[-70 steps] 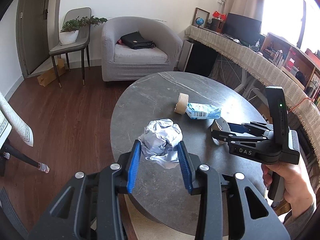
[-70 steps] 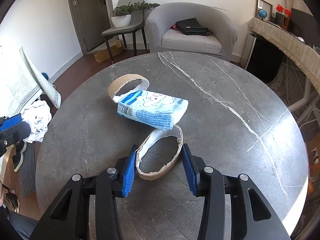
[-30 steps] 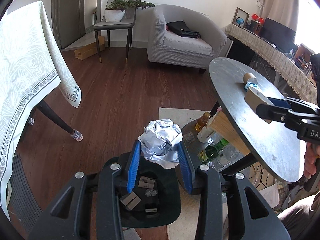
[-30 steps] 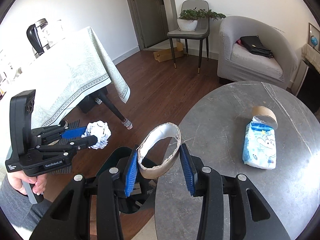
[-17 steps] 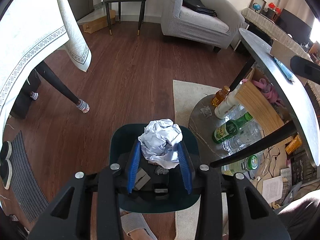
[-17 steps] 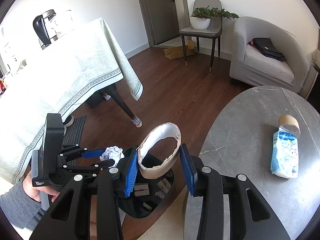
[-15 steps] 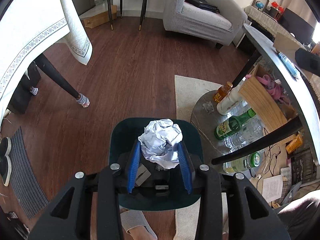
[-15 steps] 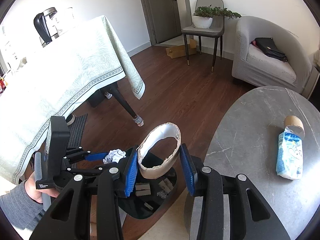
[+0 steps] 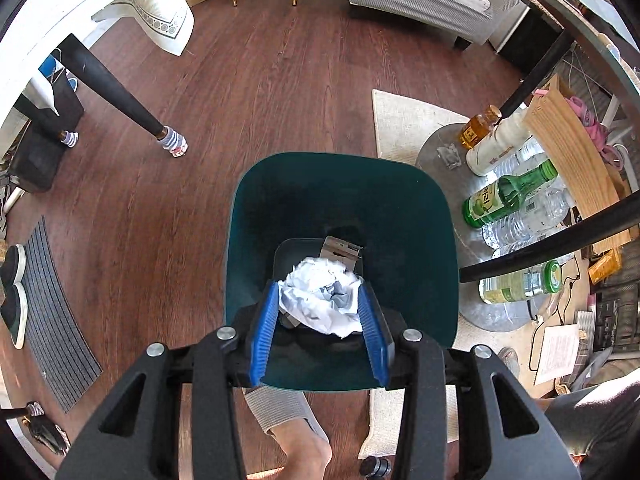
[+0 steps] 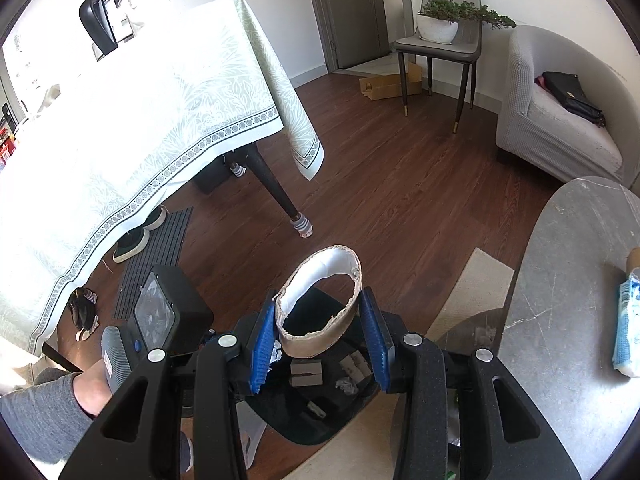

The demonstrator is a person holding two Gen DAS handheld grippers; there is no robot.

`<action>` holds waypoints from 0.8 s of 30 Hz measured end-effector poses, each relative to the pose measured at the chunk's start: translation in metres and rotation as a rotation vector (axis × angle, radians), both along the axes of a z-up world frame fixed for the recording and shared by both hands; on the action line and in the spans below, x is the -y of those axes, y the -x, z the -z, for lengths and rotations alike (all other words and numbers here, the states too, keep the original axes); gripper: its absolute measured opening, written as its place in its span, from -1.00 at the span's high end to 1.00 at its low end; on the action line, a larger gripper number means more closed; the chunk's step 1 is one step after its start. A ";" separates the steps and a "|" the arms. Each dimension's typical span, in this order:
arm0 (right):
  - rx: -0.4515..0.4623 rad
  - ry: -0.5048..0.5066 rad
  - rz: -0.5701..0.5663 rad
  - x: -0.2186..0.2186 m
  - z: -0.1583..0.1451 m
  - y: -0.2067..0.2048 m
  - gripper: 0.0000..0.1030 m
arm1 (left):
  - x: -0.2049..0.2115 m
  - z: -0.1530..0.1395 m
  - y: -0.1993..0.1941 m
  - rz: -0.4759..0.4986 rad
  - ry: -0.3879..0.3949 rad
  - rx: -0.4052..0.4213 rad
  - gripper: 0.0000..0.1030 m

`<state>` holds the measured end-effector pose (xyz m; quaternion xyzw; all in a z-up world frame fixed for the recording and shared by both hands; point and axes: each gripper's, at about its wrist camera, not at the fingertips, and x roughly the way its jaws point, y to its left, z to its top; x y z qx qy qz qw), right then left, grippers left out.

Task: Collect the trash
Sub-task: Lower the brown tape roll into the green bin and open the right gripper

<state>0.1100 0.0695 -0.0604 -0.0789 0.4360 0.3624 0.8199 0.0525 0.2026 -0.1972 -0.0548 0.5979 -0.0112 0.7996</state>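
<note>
My left tongs [image 9: 320, 312] point steeply down into the dark green bin [image 9: 256, 208]. Jaws have just been opening; the crumpled paper ball [image 9: 322, 300] sits between the blue pads, and I cannot tell whether they press on it. It hangs well inside the rim, over cardboard scraps [image 9: 340, 249] at the bottom. Judged risk: low here. If the paper snags on a pad it may come up with me when I lift.

My right tongs [image 10: 320, 334] are clamped at their tightest on the torn cardboard ring [image 10: 320, 304], held upright above the bin's near edge. My left hand [image 10: 96, 384] and its tongs crowd the same opening from the left. Judged risk: both tools over one bin mouth; a knock could tip the ring onto the beige rug [image 10: 472, 280] or the wood floor [image 10: 400, 184].

Room: the bin mouth is wide, walls flare outward. Just beside it on the right stand bottles [image 9: 504, 196] on a low round base, and a dark worktop leg [image 9: 552, 240] crosses near. Keep swings away from that side.

Farther: the grey stone worktop [image 10: 568, 280] edge is close on my right; a blue-white packet [image 10: 628, 324] and a tape roll core [image 10: 634, 258] wait there. Open floor lies beyond, toward the draped table [image 10: 160, 120].
</note>
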 end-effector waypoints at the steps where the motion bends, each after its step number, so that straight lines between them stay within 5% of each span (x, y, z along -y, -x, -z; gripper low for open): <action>1: -0.009 0.008 -0.002 -0.003 0.004 -0.001 0.21 | -0.002 0.000 0.000 -0.002 0.001 -0.001 0.10; 13: -0.075 0.071 -0.024 -0.034 0.048 -0.002 0.21 | -0.014 -0.052 0.009 -0.019 0.013 0.148 0.11; 24: -0.122 0.134 -0.026 -0.034 0.081 -0.004 0.21 | -0.009 -0.132 0.018 0.000 0.027 0.345 0.42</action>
